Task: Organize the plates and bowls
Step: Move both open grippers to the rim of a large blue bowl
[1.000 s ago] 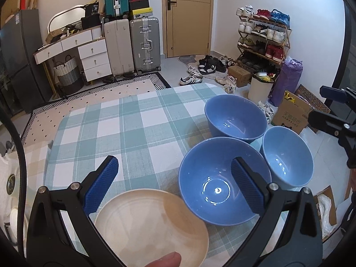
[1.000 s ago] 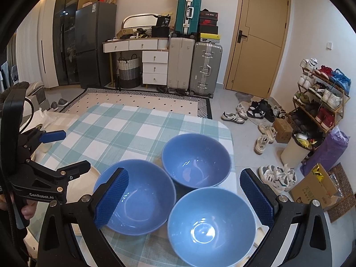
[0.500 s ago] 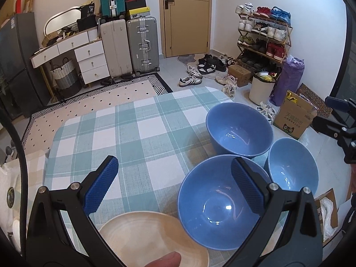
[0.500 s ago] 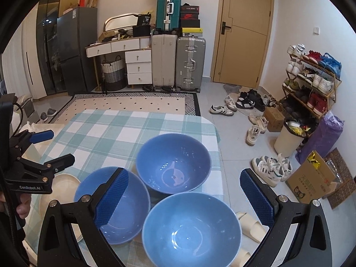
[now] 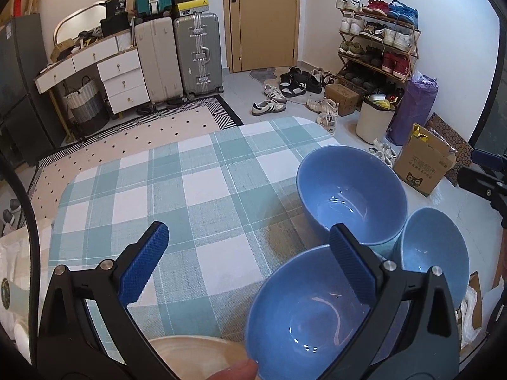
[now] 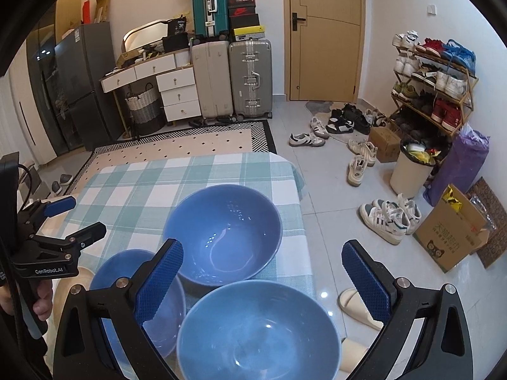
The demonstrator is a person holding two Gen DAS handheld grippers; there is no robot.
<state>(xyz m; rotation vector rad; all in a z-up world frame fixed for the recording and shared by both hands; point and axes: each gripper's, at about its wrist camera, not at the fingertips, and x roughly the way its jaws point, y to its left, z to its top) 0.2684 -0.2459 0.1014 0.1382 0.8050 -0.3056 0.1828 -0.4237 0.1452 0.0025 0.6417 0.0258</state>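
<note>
Three blue bowls sit close together at the right end of the checked table (image 5: 196,190). In the left wrist view they are the far bowl (image 5: 351,196), the near bowl (image 5: 304,319) and the right bowl (image 5: 434,253). A cream plate (image 5: 196,353) lies at the near edge beside the near bowl. My left gripper (image 5: 247,264) is open and empty above the table, its right finger over the near bowl. My right gripper (image 6: 263,280) is open and empty above the bowl nearest it (image 6: 259,332). The far bowl (image 6: 221,234) and the left bowl (image 6: 152,300) show there too.
The table's right edge drops to a tiled floor with shoes (image 6: 389,218), a slipper (image 6: 358,310), a cardboard box (image 6: 453,231) and a white bin (image 6: 410,174). Suitcases (image 5: 177,57) and a white drawer desk (image 5: 101,69) stand at the back wall.
Both grippers have pulled back and lifted a little, so the bowls and plate sit lower in each view. Both stay open. The bowls and plate have not moved.
</note>
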